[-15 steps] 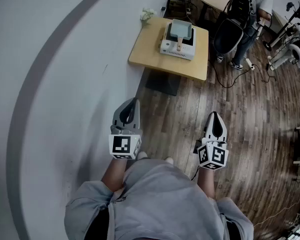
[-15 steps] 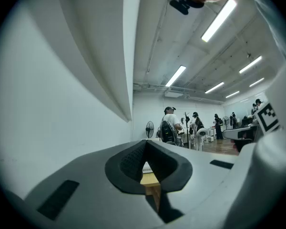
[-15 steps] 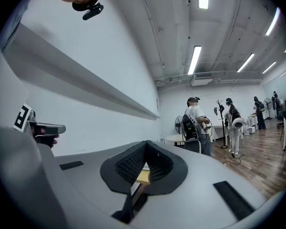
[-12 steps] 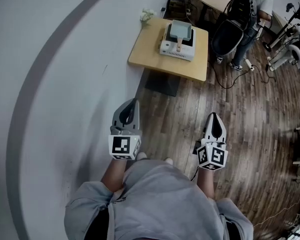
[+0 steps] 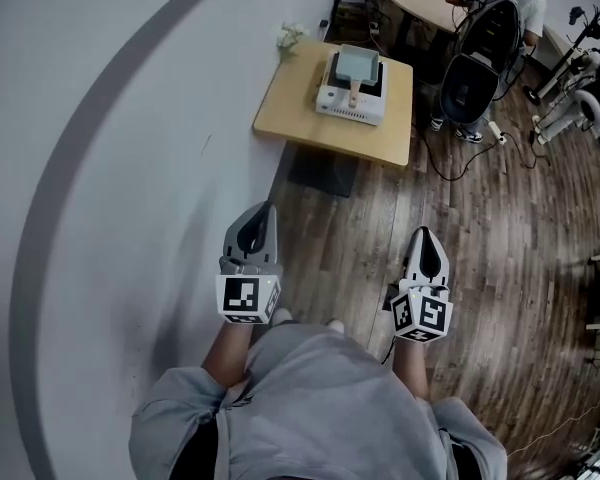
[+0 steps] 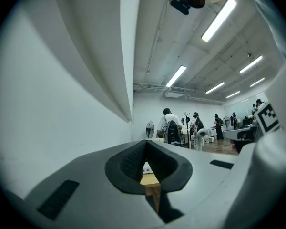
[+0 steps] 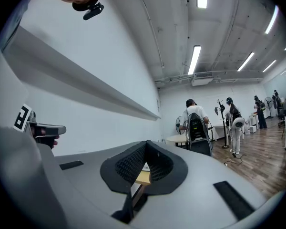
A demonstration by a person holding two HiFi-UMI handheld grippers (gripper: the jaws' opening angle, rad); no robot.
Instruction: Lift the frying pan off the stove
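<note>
A grey-blue rectangular frying pan [image 5: 360, 64] with a wooden handle rests on a white portable stove [image 5: 350, 103]. The stove stands on a low wooden table [image 5: 300, 118] at the top middle of the head view, by the wall. My left gripper [image 5: 266, 209] and right gripper [image 5: 427, 232] hover over the wood floor, far short of the table and side by side. Both are shut with nothing between their jaws. In the left gripper view, the left gripper [image 6: 146, 143] frames a sliver of the table [image 6: 150, 179] in its notch. The right gripper [image 7: 146, 144] does the same with the table [image 7: 142, 177].
A white wall [image 5: 100, 168] with a grey stripe runs along the left. A small bunch of flowers [image 5: 290, 36] sits on the table's far corner. A person by a black chair [image 5: 475, 73] stands at a round table behind. Cables [image 5: 470, 158] lie on the floor, with equipment at right.
The table with the stove and pan sits slightly higher and further left in the head view. Both grippers have kept their place and stay shut.
</note>
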